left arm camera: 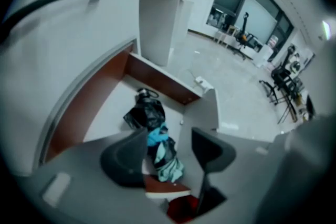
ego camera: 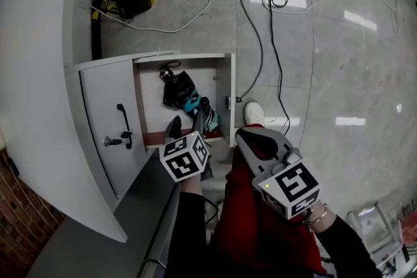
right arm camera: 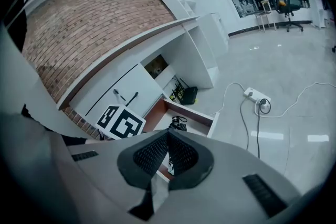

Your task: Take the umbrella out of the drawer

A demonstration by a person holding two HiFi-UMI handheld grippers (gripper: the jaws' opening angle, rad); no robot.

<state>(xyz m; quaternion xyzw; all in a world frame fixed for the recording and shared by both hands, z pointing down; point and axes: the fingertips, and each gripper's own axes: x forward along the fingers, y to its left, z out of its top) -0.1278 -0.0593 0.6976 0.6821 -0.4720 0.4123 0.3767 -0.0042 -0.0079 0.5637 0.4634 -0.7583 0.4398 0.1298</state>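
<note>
Left gripper [left arm camera: 169, 134], fingers released, above umbrella [ego camera: 184, 94] lying in open drawer [ego camera: 225, 97]; right gripper [right arm camera: 168, 135], fingers clenched, empty.

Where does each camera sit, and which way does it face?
Head view: on the head, steeply down at the drawer and umbrella; left hand-held gripper, right hand-held gripper show.
Left gripper view: on that hand-held gripper, along its open jaws, down at the umbrella.
Right gripper view: likewise, past shut jaws toward the drawer.
All share the drawer.
</note>
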